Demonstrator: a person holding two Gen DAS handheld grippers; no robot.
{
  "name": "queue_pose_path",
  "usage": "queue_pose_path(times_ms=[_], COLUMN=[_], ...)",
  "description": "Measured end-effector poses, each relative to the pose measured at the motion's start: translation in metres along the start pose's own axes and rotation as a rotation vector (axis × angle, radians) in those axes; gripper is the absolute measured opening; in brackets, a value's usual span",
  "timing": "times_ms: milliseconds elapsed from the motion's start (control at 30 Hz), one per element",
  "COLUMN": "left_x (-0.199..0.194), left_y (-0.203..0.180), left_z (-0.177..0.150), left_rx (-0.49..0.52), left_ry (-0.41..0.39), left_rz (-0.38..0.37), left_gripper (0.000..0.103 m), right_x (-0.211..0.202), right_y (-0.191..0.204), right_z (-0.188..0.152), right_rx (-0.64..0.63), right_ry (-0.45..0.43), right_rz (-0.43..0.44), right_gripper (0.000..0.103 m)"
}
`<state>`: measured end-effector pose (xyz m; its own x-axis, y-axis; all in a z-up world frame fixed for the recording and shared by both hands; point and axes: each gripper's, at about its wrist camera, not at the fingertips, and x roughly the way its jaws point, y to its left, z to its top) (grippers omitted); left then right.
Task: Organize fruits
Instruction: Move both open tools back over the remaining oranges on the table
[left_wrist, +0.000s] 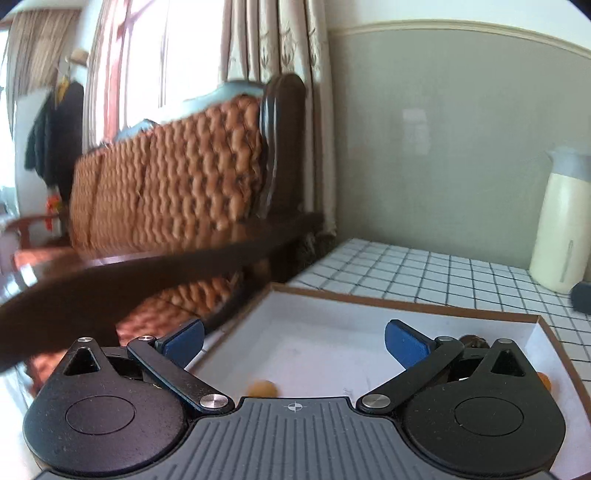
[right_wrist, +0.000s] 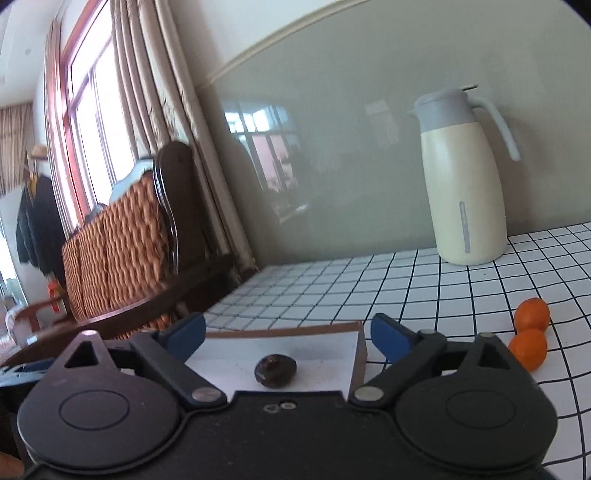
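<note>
Nearest the right wrist camera, the right gripper (right_wrist: 288, 338) hangs with its blue-padded fingers spread wide and nothing between them, just above the near end of the white tray (right_wrist: 343, 358). A dark, wrinkled fruit (right_wrist: 275, 370) lies on the tray floor, centred between the fingers but apart from both. Two small orange fruits (right_wrist: 529, 334) sit touching each other on the checked tablecloth (right_wrist: 369, 288), outside the tray to its right.

The left gripper (left_wrist: 293, 341) is likewise spread wide and empty, poised over the tray (left_wrist: 406, 303), whose brown rim frames the white floor. Inside the tray, a pale orange fruit (left_wrist: 263, 388) shows just past the gripper body, and another orange piece (left_wrist: 543, 380) peeks out near the tray's right wall.

Beyond the tray, a cream jug (right_wrist: 463, 184) with a grey lid stands upright on the cloth against the wall. A woven brown chair (right_wrist: 122, 251) stands left of the tray, off the table.
</note>
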<state>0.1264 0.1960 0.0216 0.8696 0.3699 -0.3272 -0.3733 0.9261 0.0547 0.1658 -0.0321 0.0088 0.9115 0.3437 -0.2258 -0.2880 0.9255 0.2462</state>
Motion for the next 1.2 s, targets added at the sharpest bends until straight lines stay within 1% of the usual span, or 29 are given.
queue_pose_path(times_ms=[67, 167, 300, 433, 600, 767, 1200], left_x=[-0.008, -0.016, -0.024, -0.022, -0.025, -0.025, -0.031], left_y=[0.004, 0.008, 0.01, 0.009, 0.005, 0.004, -0.011], left_z=[0.001, 0.003, 0.003, 0.002, 0.0, -0.001, 0.001], left_rx=[-0.018, -0.027, -0.024, -0.028, -0.018, -0.032, -0.024], left_ry=[-0.015, -0.017, -0.022, -0.003, -0.006, 0.004, -0.007], left_rz=[0.0, 0.017, 0.017, 0.013, 0.018, 0.011, -0.005], left_gripper=[0.103, 0.103, 0.103, 0.103, 0.103, 0.103, 0.103], right_x=[-0.003, -0.007, -0.011, -0.013, -0.015, -0.02, -0.029], right_y=[-0.002, -0.004, -0.007, -0.009, -0.009, -0.01, -0.019], right_z=[0.002, 0.004, 0.006, 0.004, 0.0, 0.0, 0.002], right_rx=[0.002, 0.004, 0.012, 0.017, -0.001, -0.015, -0.007], right_ry=[-0.008, -0.017, -0.023, -0.005, 0.015, 0.019, 0.039], right_rz=[0.011, 0.022, 0.026, 0.028, 0.037, 0.041, 0.037], right_gripper=[0.093, 0.097, 0.097, 0.097, 0.097, 0.097, 0.097])
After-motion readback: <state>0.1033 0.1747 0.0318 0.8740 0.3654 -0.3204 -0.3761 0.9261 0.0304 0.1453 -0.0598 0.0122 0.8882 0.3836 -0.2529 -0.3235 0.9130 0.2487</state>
